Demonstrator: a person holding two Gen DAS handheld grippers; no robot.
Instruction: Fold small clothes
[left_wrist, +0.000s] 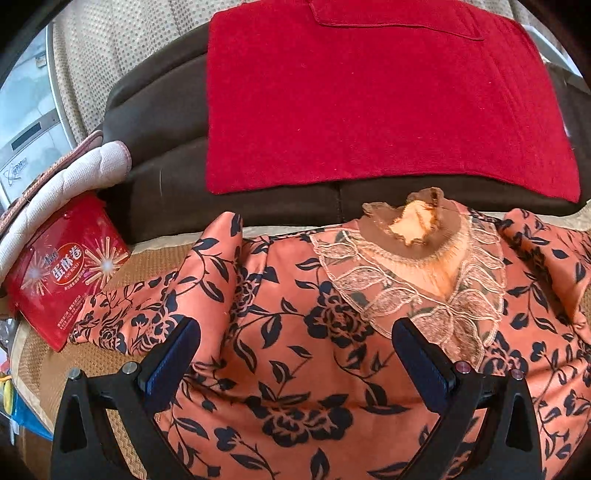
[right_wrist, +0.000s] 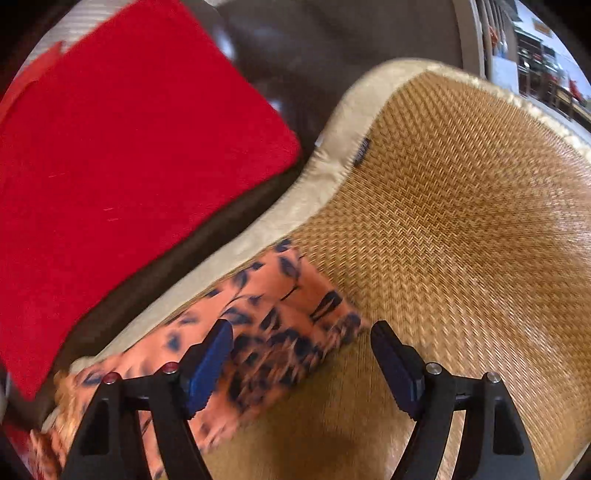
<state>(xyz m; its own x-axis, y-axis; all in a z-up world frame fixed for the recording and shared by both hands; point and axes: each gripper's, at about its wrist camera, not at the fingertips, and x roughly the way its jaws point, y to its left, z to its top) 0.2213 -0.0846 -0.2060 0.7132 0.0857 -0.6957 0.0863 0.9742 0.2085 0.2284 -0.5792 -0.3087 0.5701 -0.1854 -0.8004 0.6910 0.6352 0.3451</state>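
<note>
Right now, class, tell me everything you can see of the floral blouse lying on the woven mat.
The floral blouse is orange, satin-looking cloth printed with dark navy roses and leaves. Its brown neckline carries a sheer lace collar stitched in leaf shapes. It lies front up and unfolded on the woven mat, collar toward the dark sofa. One sleeve reaches a red snack box; the other sleeve's cuff lies flat. Nothing grips it.

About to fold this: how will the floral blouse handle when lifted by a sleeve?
The blouse will likely hang floppy: it already lies in soft creases. Its sheen suggests slippery cloth, so it may slide on the mat. The lace collar looks apt to snag.
</note>
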